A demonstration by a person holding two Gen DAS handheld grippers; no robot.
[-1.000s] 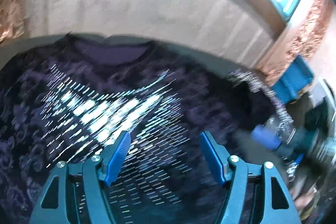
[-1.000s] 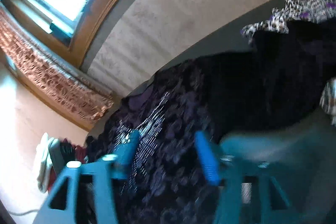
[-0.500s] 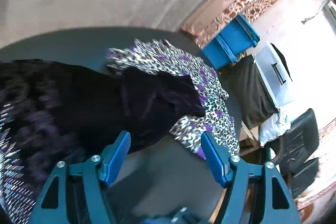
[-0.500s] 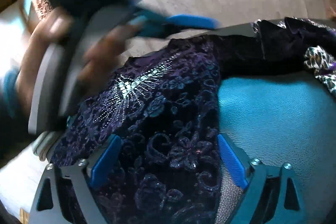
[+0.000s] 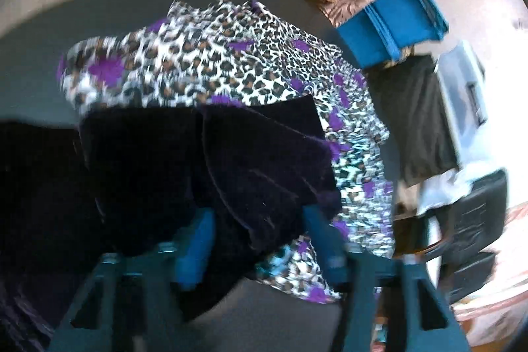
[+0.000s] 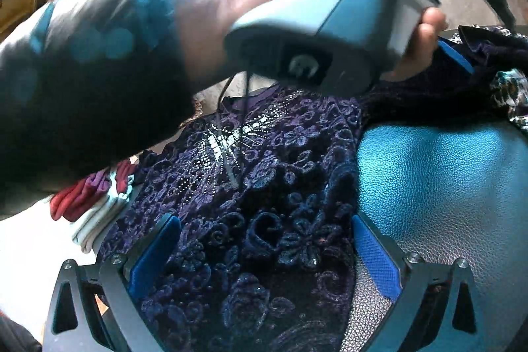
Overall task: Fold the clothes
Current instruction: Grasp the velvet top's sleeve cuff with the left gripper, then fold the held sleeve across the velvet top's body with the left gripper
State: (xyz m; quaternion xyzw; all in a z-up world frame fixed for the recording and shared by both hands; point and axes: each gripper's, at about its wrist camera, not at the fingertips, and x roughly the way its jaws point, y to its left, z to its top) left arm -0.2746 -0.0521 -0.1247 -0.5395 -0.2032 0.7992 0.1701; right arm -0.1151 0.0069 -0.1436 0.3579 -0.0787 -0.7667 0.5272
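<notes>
Now, through the left wrist camera, my left gripper (image 5: pixel 257 240) is spread wide around the plain dark velvet sleeve (image 5: pixel 250 160), which lies ahead over a leopard-print cloth with purple patches (image 5: pixel 231 68); blur hides whether the pads touch it. I should pinch near the cuff. From the right wrist, my right gripper (image 6: pixel 264 256) gapes empty over the purple embossed velvet top (image 6: pixel 264 203); it should pin the body flat.
</notes>
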